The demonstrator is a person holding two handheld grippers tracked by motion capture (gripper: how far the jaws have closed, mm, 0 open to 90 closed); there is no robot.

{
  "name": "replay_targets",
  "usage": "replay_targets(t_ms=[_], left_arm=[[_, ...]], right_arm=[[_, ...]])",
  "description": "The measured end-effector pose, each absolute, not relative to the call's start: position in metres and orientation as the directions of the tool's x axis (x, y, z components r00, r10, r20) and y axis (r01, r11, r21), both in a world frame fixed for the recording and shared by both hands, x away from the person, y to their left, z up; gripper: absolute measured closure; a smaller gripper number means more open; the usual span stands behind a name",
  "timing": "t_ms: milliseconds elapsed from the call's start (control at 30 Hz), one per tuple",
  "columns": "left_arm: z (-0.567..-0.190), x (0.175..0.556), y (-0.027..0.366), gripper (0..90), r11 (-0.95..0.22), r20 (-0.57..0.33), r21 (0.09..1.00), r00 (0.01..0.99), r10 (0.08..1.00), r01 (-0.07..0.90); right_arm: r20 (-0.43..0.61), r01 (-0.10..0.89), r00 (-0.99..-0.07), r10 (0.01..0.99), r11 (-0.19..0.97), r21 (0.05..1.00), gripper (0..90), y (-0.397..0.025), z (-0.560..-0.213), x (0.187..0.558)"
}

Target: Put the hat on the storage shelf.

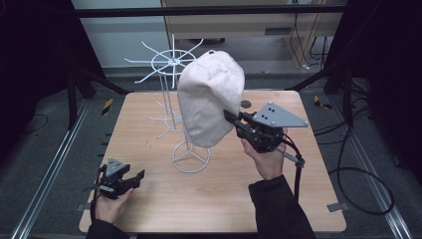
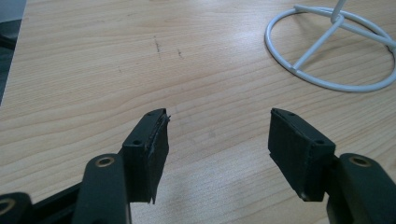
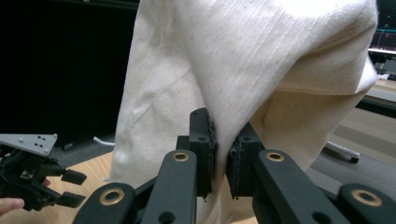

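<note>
A cream cloth cap (image 1: 209, 99) hangs in the air in front of a white wire rack (image 1: 171, 62). My right gripper (image 1: 230, 117) is shut on the cap's lower right edge, and in the right gripper view the fabric (image 3: 243, 65) is pinched between the two black jaws (image 3: 223, 154). The rack's round wire base (image 1: 191, 158) stands on the table just under the cap. My left gripper (image 1: 133, 179) rests low near the table's front left corner, open, with bare wood between its jaws (image 2: 218, 140). It also appears at the lower left of the right gripper view (image 3: 70, 189).
The wooden table (image 1: 149, 129) is edged by metal rails and dark floor. The rack's ring base (image 2: 331, 46) lies ahead and right of the left gripper. A small dark disc (image 1: 246, 104) sits on the table behind the cap. Cables trail on the floor at right.
</note>
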State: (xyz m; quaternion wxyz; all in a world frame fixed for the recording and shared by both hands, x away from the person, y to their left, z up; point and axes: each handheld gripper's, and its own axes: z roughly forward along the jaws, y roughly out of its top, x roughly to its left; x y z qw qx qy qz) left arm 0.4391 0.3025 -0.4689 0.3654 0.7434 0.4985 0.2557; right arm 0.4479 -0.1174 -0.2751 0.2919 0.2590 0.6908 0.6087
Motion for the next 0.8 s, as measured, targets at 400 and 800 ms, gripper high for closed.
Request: replay_targets(t_ms=[400,800], left_arm=[[-0.469,0.439,0.302,37.9,-0.233,0.013,0.798,0.372,0.928,0.555],[-0.469,0.439,0.302,37.9,-0.233,0.013,0.798,0.371,0.928,0.555]], right_arm=[[-0.078,0.031,-0.684,0.725,0.136,0.99,73.6,-0.117,-0.286,0.452],[-0.071,0.056,-0.649,0.758,0.14,0.988,48.5,-0.119,-0.293,0.458]])
